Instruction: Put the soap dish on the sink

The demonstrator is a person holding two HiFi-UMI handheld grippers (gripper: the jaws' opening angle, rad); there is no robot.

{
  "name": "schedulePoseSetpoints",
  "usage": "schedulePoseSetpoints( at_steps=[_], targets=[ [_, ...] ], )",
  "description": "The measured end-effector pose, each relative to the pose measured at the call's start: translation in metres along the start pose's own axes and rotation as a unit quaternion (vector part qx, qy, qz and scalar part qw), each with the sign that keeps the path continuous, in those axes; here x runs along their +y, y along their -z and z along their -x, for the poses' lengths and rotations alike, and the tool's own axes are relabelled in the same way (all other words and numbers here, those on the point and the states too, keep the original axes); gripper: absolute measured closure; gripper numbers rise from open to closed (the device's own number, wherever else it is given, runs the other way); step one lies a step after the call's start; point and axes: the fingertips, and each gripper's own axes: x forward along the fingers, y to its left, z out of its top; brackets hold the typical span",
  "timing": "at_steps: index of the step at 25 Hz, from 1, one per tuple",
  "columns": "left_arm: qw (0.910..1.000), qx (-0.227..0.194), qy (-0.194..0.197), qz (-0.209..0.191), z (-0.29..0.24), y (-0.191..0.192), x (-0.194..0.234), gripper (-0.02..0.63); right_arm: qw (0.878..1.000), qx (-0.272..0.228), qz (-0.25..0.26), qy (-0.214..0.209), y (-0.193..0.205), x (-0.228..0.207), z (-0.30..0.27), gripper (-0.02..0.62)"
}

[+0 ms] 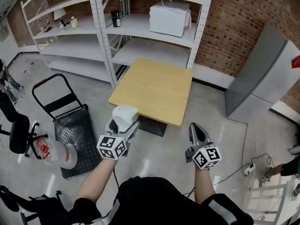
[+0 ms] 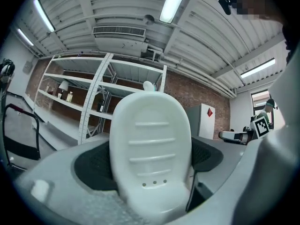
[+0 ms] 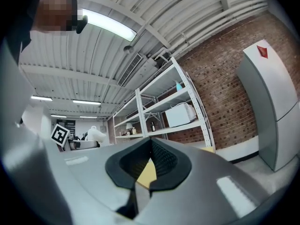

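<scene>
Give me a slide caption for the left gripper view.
Left gripper clamps a white soap dish, shelving and brick wall behind.

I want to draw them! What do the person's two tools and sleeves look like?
The left tool and right tool are grey with black pads. Each carries a white cube with black square markers. The sleeves are black, the right one with a pale stripe.

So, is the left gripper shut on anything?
Shut on the soap dish: the white dish sits clamped between the left gripper's black pads.
</scene>
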Motion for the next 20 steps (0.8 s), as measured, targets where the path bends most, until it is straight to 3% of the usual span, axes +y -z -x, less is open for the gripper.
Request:
schedulePoseSetpoints(
  at_steps=[12, 20],
  targets=[
    [0.9979, 0.03, 0.057, 0.003, -0.089, 0.014, -0.012, 0.143, 0.997, 0.0, -0.007, 0.078, 0.005, -0.058, 0.004, 0.589],
    [0.9948, 0.04, 0.091, -0.022, -0.17, 0.01, 0.011, 0.143, 0.995, 0.001, 0.008, 0.102, -0.003, -0.085, -0.051, 0.589]
  ],
)
